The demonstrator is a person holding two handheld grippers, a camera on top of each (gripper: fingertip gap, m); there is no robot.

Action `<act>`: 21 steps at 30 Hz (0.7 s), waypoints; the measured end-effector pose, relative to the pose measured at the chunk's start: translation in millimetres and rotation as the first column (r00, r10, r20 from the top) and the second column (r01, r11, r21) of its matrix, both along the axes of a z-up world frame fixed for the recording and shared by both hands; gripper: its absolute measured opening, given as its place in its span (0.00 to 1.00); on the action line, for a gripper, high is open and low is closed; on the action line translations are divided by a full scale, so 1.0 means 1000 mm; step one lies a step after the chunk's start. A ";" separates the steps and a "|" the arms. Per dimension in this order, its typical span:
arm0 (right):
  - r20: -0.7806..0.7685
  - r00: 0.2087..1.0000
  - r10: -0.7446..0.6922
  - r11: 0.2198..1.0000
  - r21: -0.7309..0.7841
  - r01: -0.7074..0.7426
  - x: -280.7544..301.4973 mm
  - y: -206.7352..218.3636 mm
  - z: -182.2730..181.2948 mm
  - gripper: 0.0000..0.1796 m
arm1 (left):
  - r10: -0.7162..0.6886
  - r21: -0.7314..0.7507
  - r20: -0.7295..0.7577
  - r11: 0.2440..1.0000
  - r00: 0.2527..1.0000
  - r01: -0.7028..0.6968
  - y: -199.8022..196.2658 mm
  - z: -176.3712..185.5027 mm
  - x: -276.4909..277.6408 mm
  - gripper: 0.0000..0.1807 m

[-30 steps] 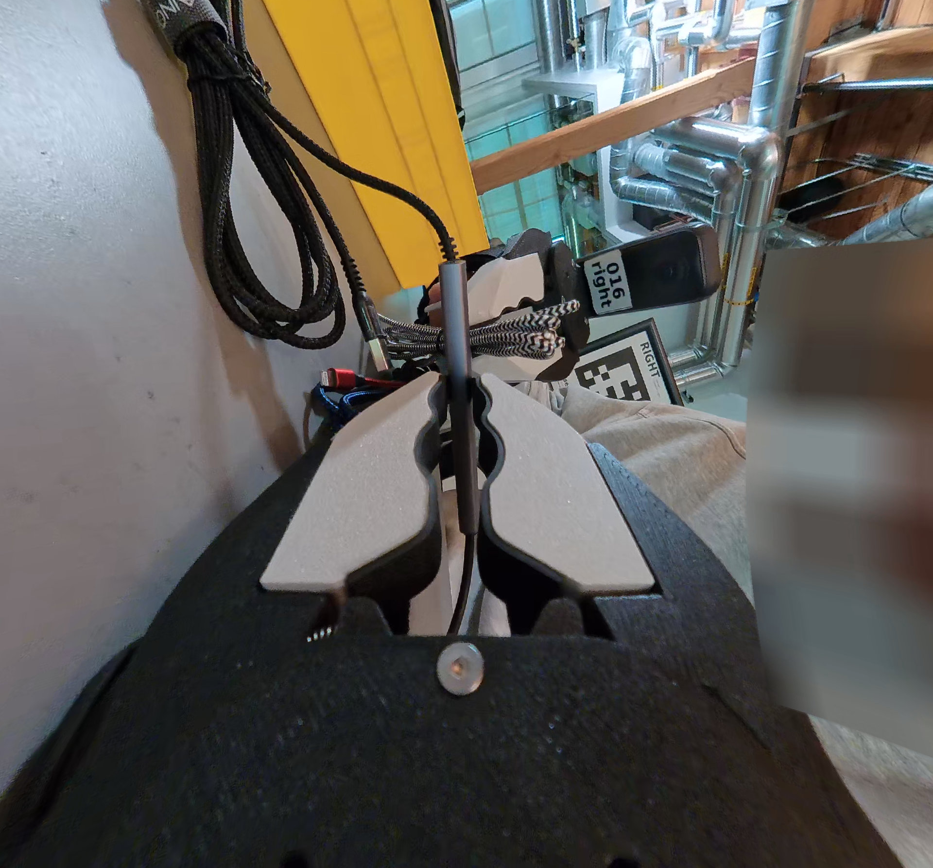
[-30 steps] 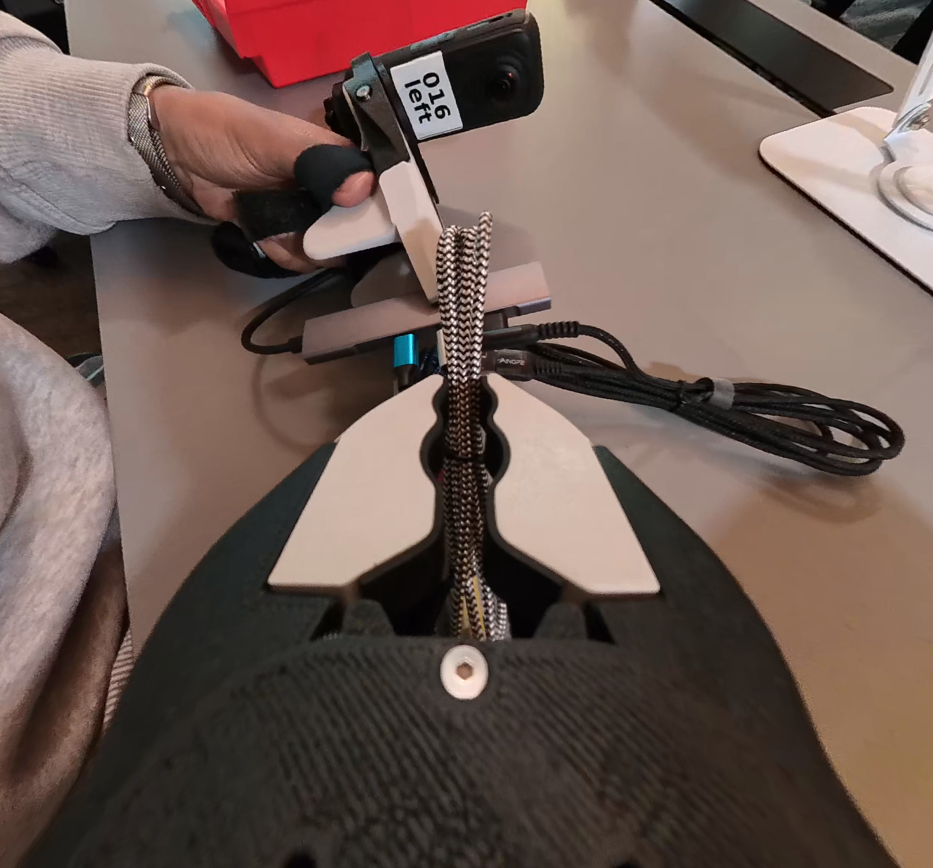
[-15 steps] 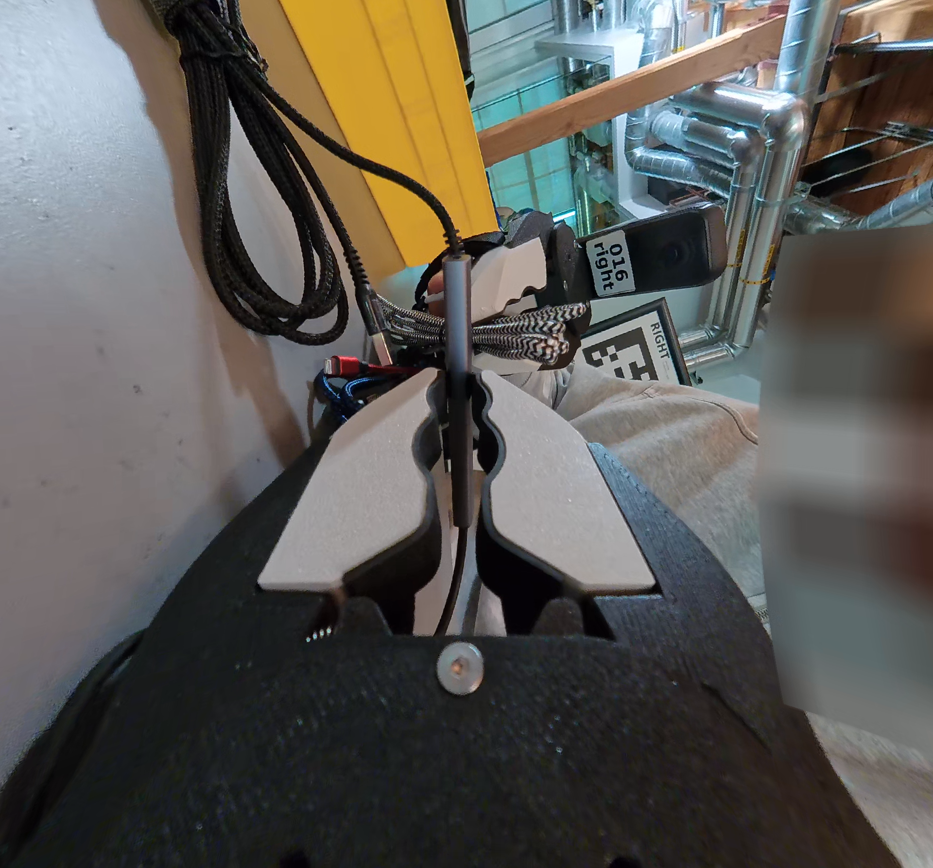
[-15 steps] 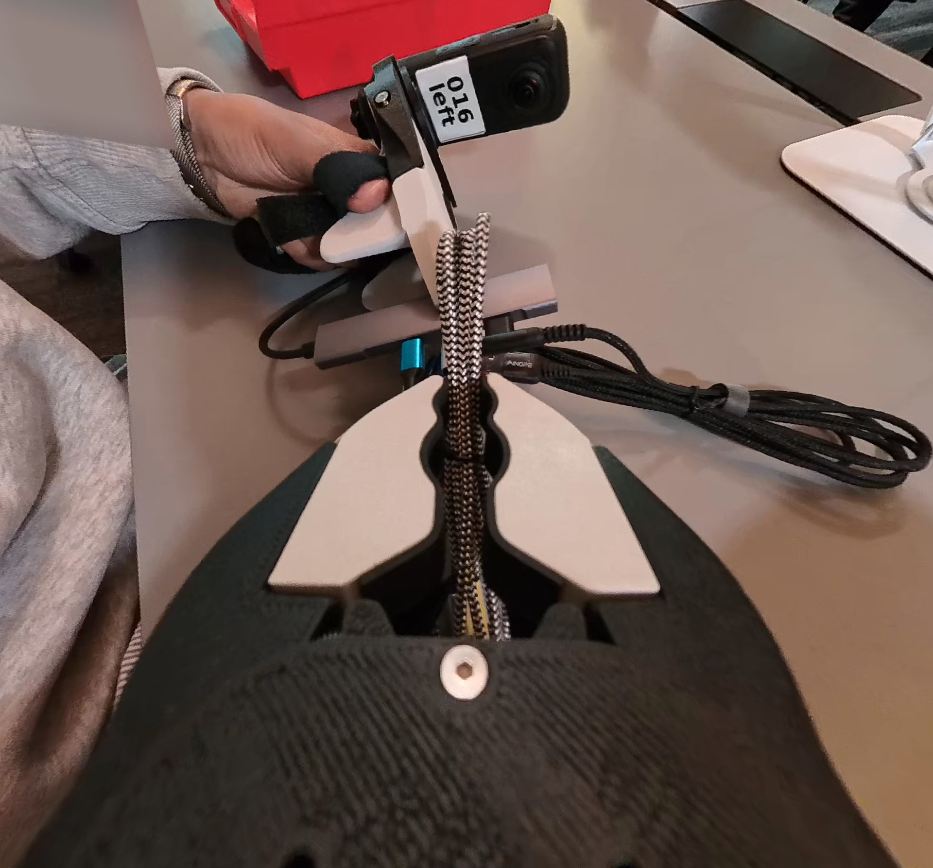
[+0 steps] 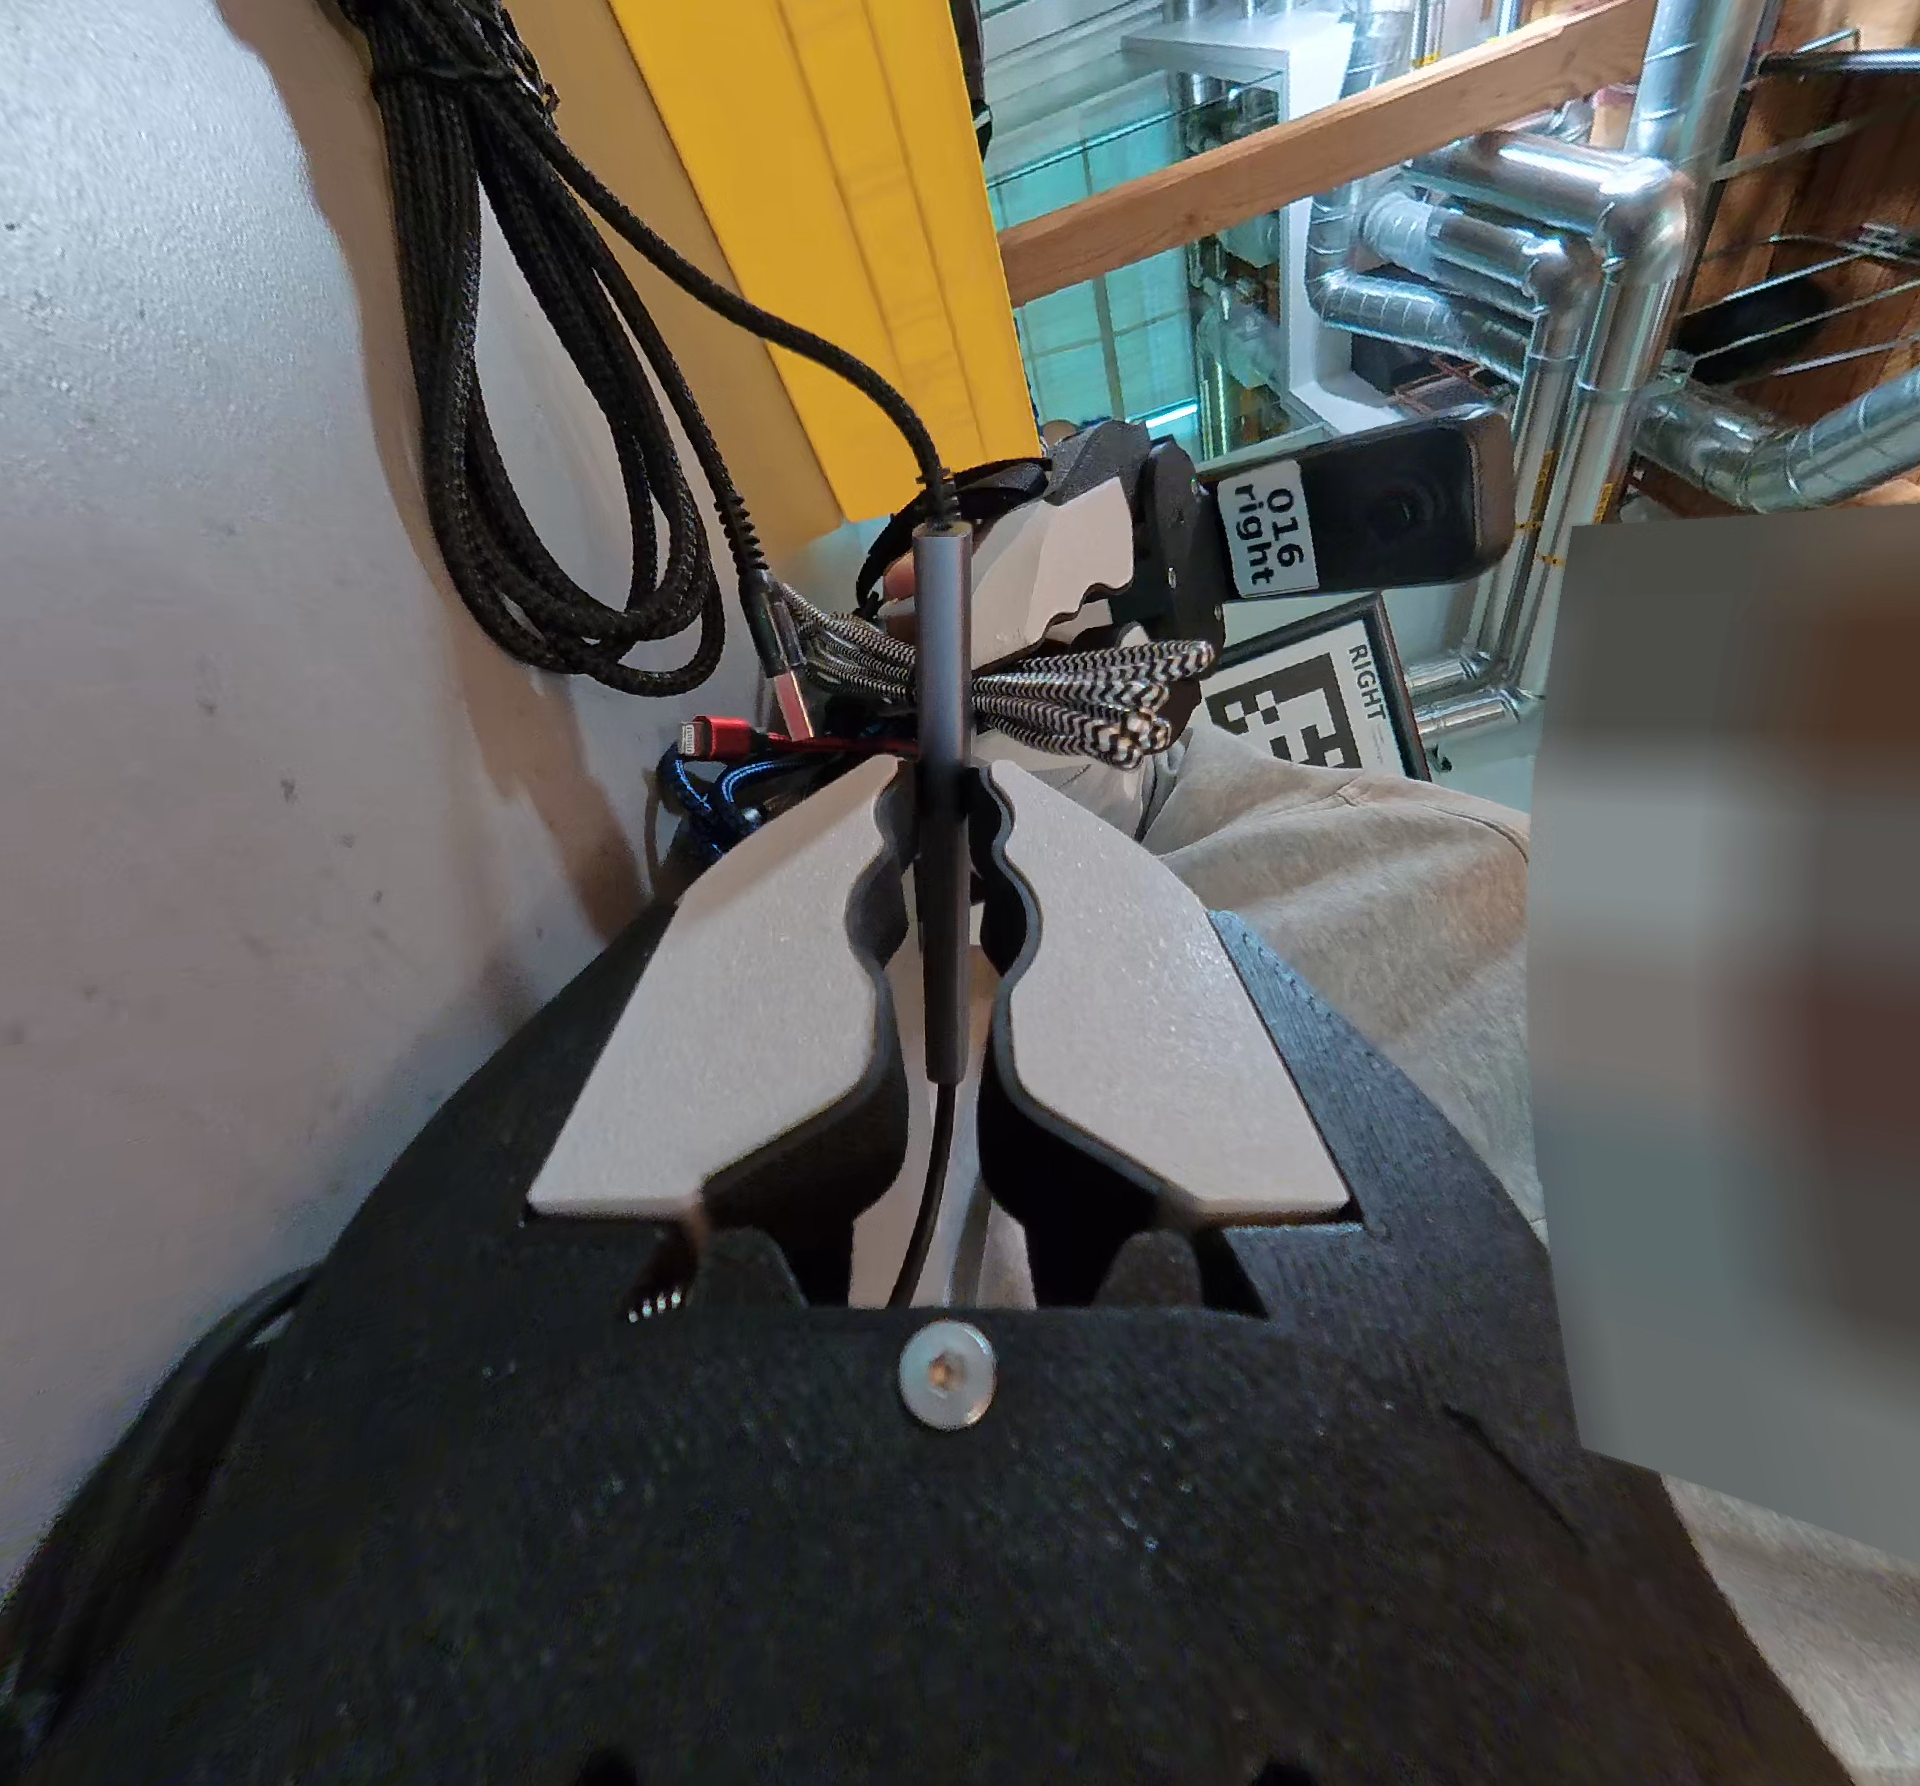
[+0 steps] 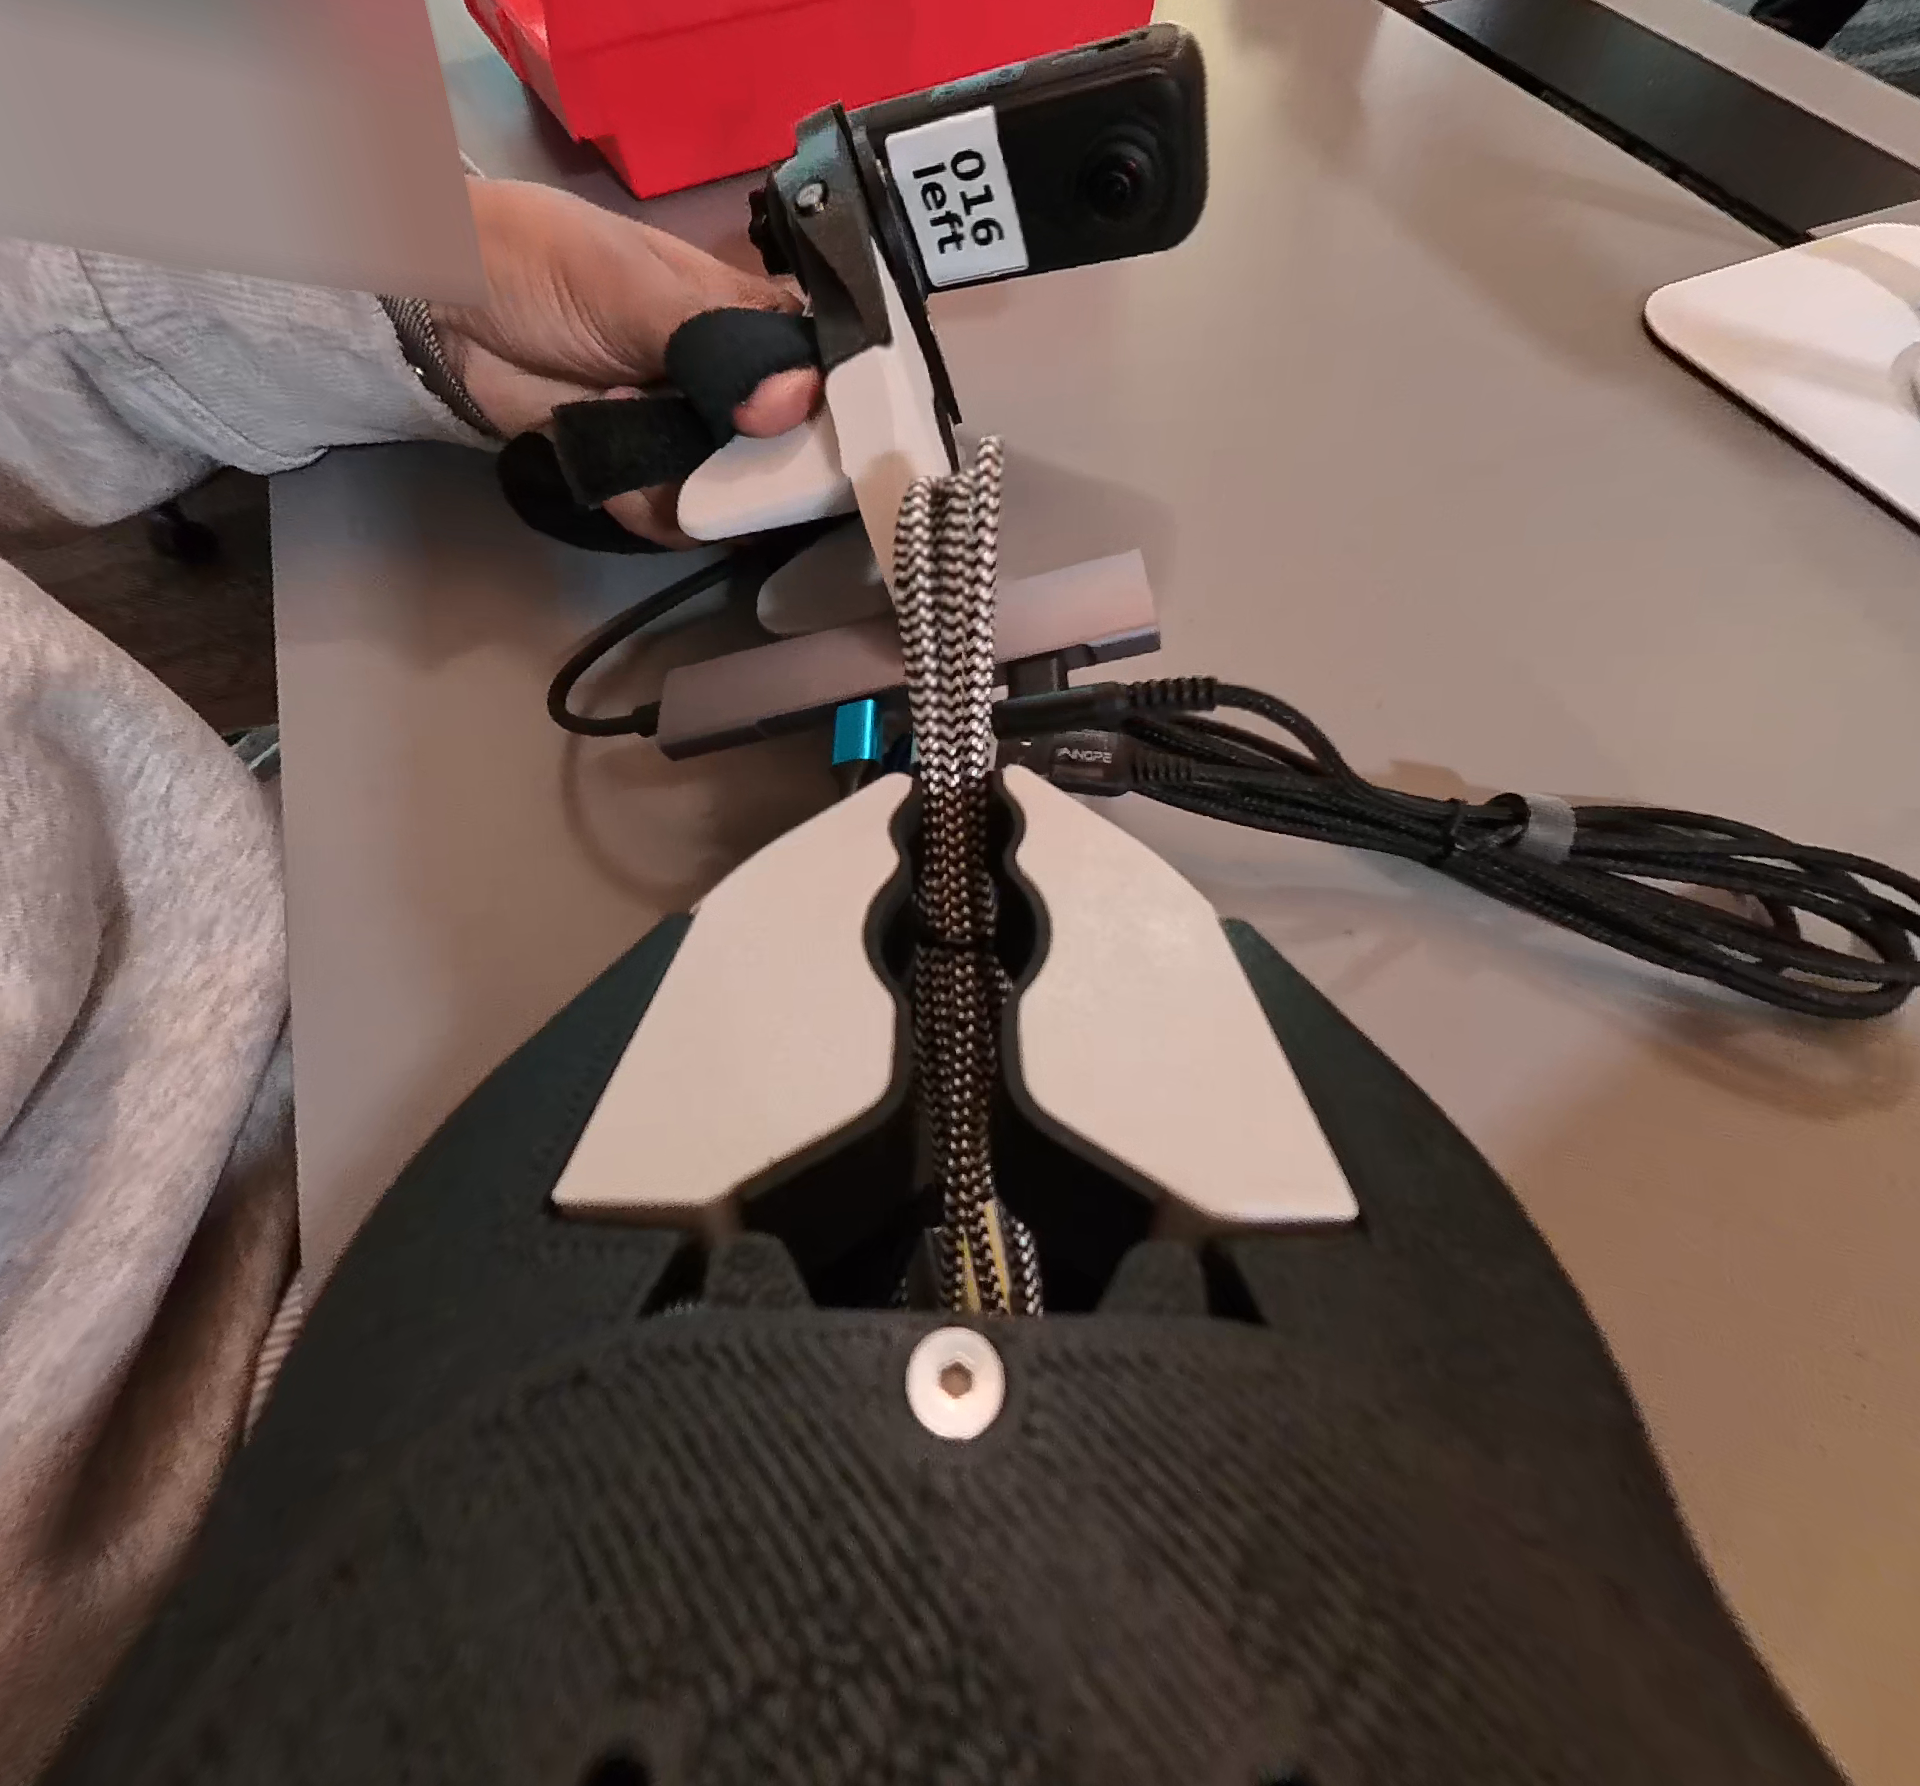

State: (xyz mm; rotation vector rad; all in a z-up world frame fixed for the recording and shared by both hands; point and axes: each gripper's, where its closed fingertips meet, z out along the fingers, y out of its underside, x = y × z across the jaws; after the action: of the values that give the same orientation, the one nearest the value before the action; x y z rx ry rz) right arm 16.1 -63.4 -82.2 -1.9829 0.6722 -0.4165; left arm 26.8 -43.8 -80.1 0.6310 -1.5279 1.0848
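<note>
Your left tongs (image 5: 943, 791) pinch the slim grey hub (image 5: 943, 656) edge-on at frame centre: rigid, light, probably slick. Your right tongs (image 6: 958, 780) clamp the limp zebra-braided cable bundle (image 6: 951, 614); hold it mid-coil. Only the right wrist view shows the hub lying flat on the bench (image 6: 1403, 510), with the black cable coil (image 6: 1558, 863) at right.

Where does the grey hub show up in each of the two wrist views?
Left wrist view: grey hub stands edge-on at centre, clamped in the left hand-held gripper.
Right wrist view: it lies flat on the table, just beyond the fingertips.
Shared landmark: the black-and-white braided cable.
</note>
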 end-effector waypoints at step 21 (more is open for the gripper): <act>0.008 0.999 0.045 0.999 0.009 -0.045 -0.002 0.003 -0.002 0.05 | -0.009 0.012 0.022 1.000 1.000 0.008 -0.001 -0.002 -0.002 0.06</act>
State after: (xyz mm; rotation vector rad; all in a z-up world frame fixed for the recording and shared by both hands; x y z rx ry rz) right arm 14.2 -60.2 -83.8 -1.9827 0.6220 -0.3929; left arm 24.6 -44.7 -81.8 0.6221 -1.5563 1.0800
